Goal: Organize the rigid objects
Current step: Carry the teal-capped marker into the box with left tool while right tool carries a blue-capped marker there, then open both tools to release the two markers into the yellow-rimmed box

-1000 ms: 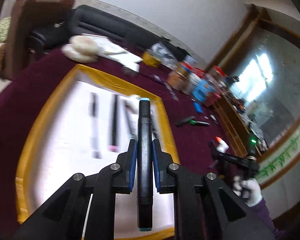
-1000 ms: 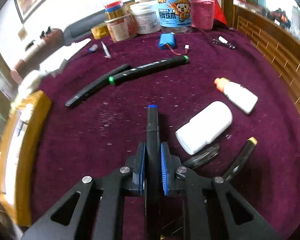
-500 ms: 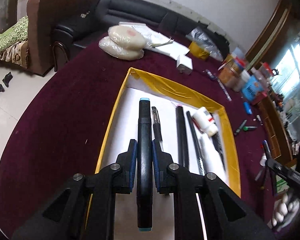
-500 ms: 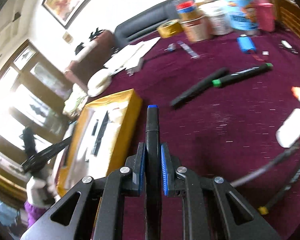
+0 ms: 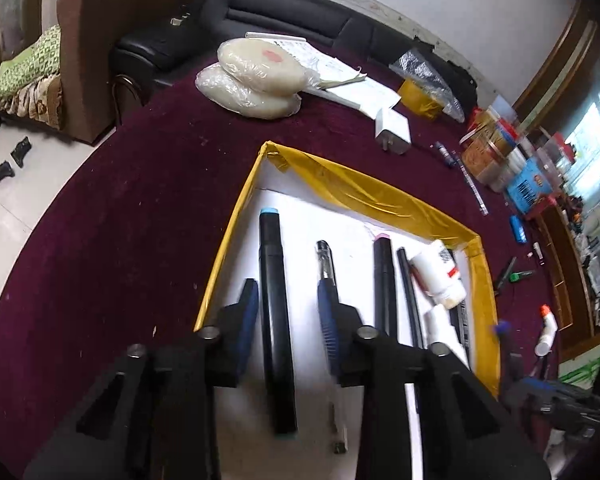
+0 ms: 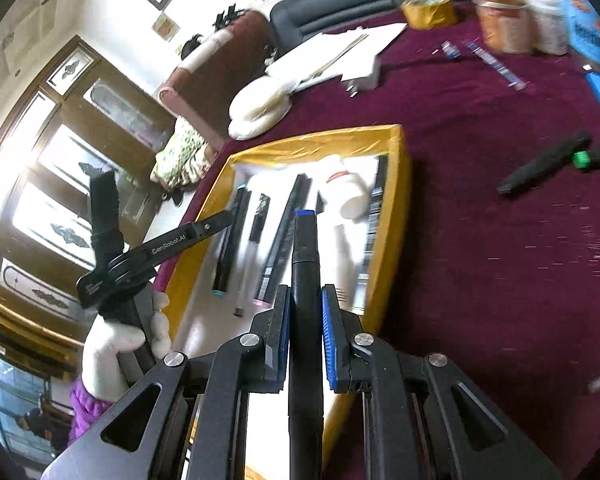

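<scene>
Item 1, left tool: fingers spread wide. The teal-capped marker lies loose between them on the white floor of the yellow-rimmed tray, at the left end of the row. We judge it released; we lift straight up so neither pad drags it.

Item 2, right tool: pads pinching a blue-capped marker, tip over the tray's near edge. We lower it parallel to the laid pens, into the gap beside the white bottle, and only then loosen.
</scene>
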